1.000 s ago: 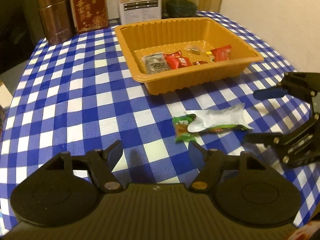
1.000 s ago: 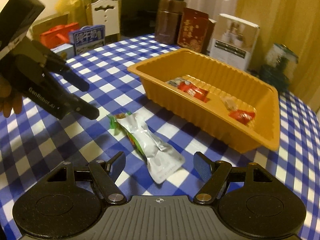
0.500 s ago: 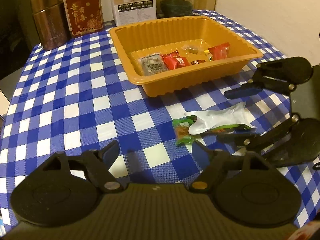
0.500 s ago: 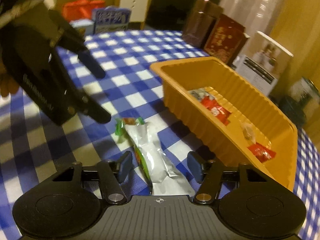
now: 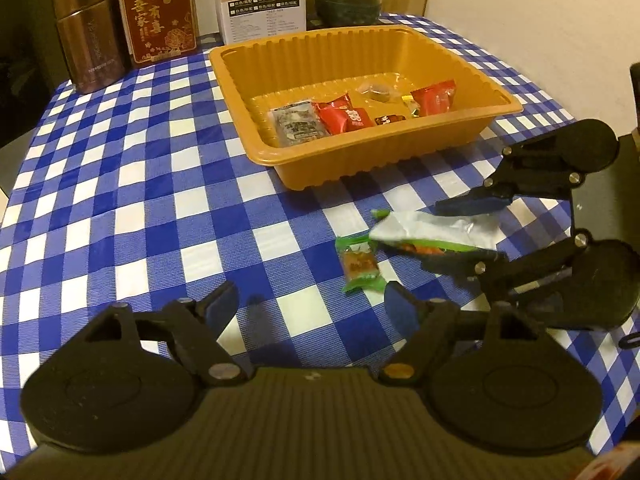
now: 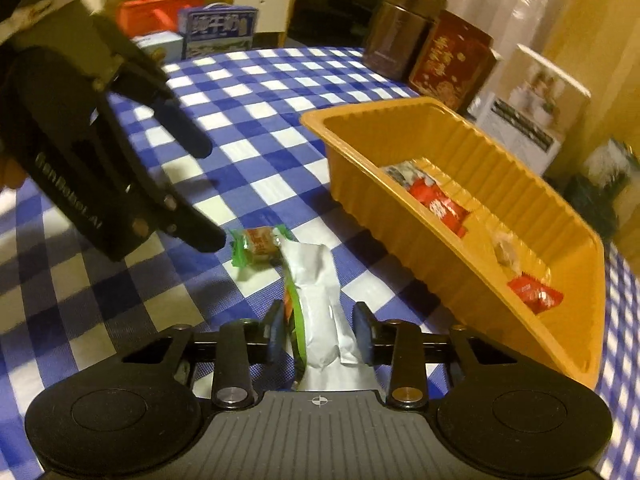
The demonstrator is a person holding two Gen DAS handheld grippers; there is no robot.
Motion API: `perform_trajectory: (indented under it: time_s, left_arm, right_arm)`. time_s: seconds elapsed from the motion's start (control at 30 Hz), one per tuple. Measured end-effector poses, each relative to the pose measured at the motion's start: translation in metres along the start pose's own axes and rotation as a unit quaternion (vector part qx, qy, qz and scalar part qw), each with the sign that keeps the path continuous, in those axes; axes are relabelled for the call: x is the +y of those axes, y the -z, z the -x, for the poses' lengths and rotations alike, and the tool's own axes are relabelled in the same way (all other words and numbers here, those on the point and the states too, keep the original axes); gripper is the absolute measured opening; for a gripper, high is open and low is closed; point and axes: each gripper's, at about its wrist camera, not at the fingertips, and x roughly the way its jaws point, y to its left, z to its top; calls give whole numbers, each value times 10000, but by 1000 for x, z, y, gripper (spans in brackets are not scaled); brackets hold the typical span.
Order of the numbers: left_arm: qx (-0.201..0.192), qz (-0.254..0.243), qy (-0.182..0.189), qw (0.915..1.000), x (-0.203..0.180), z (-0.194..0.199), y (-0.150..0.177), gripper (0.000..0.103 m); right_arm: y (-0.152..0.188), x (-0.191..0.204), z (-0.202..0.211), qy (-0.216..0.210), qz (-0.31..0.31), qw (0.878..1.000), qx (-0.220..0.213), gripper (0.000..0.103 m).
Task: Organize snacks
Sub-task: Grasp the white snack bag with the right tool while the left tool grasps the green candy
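Silver foil catches the light between the fingers of the right hand-held gripper [image 6: 320, 334], which is closing around a long white-and-green snack pouch [image 6: 320, 312]; the blue pads stand just beside the pouch's two long edges, and whether they already press on it cannot be told from either view. The pouch runs straight ahead from that hand-held gripper across the blue-and-white checked cloth of the bench [image 5: 120, 168]. At the pouch's far tip, touching or nearly so, lies a small green-wrapped candy [image 6: 258, 245] with an orange-brown middle. The left hand-held gripper [image 5: 310, 308] hovers with its fingers spread wide and nothing between them; the same candy [image 5: 359, 264] lies just ahead of its right finger, and the pouch [image 5: 432, 232] sits further ahead to its right, flanked by the other tool's fingers. An orange plastic tray [image 5: 360, 168] with ribbed walls stands on the cloth ahead of the left hand-held gripper and ahead and to the right of the right one. Inside it lie a grey packet [image 5: 298, 124], red packets [image 5: 344, 118] and a clear-wrapped sweet [image 5: 376, 92]. Beyond the tray, at the far edge of the bench, stand a brown metal canister [image 5: 90, 52], a dark red box with gold characters [image 5: 160, 12] and a white carton [image 5: 262, 0].
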Motion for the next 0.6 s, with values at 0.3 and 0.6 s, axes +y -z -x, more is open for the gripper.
perform_trajectory:
  time_s: [0.3, 0.6]
  left_arm:
    - [52, -60, 64, 9999, -7, -8, -3, 78]
    - [43, -36, 118, 9999, -15, -23, -10, 78]
  right_arm:
    - [1, -25, 8, -191, -1198, 9926, 53, 29]
    - [7, -44, 26, -125, -2063, 9784, 20, 29]
